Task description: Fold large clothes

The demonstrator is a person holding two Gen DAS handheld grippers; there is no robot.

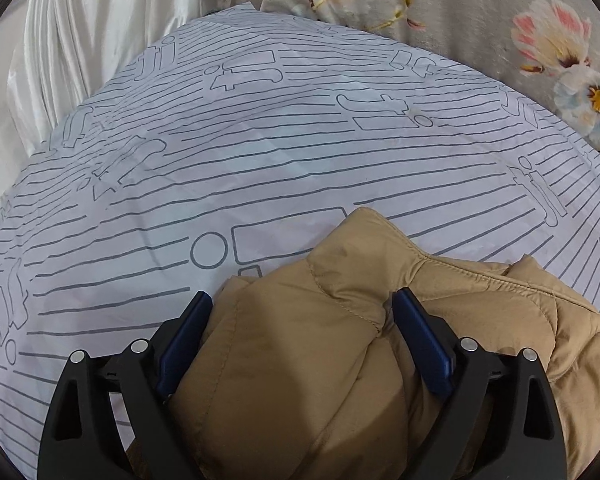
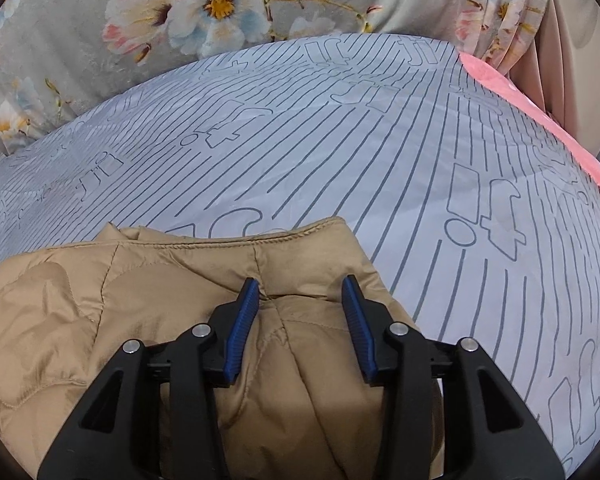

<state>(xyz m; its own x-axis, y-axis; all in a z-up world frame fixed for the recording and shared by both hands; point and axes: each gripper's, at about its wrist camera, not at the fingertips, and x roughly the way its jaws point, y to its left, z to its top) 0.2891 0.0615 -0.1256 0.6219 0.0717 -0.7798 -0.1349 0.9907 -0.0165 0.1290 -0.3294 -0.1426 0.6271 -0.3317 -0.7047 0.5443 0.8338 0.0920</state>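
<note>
Your left gripper [image 1: 302, 300] has its blue-padded fingers [image 1: 188, 336] spread wide, and a puffy fold of the tan quilted jacket [image 1: 300, 360] bulges up between them. The fabric brushes the inner face of the 9 o'clock finger and presses against the 3 o'clock one, yet the fingers are parted too far to be clamping it; you cannot tell whether any cloth is pinched lower down, below the frame edge.

Your right gripper [image 2: 300, 284] has its fingers [image 2: 242, 328] at a moderate spread, narrower than the left pair. The tan quilted jacket [image 2: 140, 300] lies between and beneath them, with a seam running up toward 12 o'clock from the gap. The pads stand apart from each other with fabric filling the space, so a firm pinch is not visible here either.

Outward from both pairs, the jacket sits bunched on a bed covered by a pale striped sheet [image 1: 260, 160] printed with outlined shapes. In the left view the jacket fills the area from 3 to 6 o'clock; in the right view it spreads from 6 to 9 o'clock, its stitched hem edge at centre. Beyond the sheet hangs a floral curtain [image 2: 100, 20] at 12 o'clock, a white curtain [image 1: 80, 40] at 10 o'clock in the left view, and a pink blanket edge [image 2: 540, 120] at 2 o'clock in the right.
</note>
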